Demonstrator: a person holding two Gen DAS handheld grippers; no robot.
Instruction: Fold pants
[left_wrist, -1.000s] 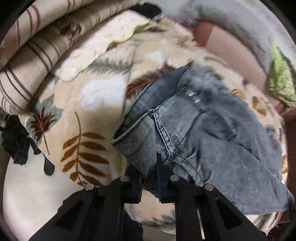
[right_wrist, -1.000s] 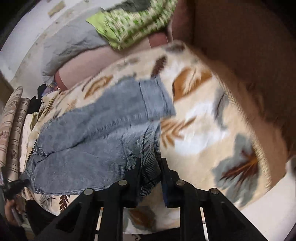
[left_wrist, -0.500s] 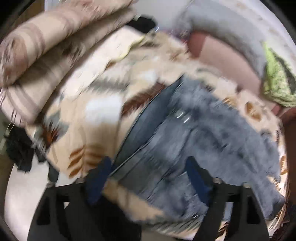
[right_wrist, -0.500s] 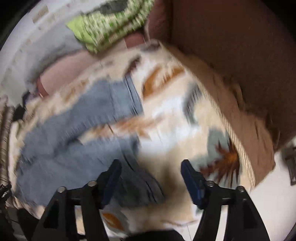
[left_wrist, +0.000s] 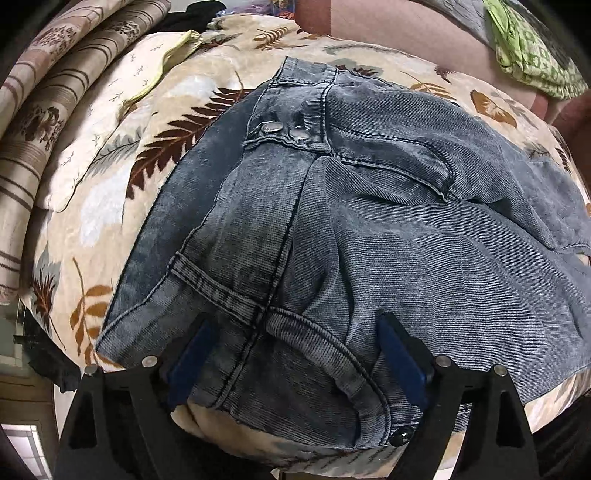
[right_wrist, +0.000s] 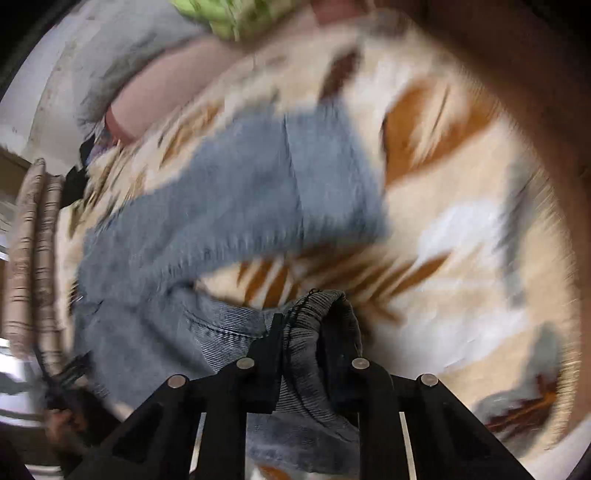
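Since a second ago, the left gripper has been released from the grey denim pants and is seen spread wide and opening further over the waistband at 6 o'clock, pads clear. The pants are spread on the leaf-print blanket. A bunched hem is pinched between the closing fingers of the right gripper.
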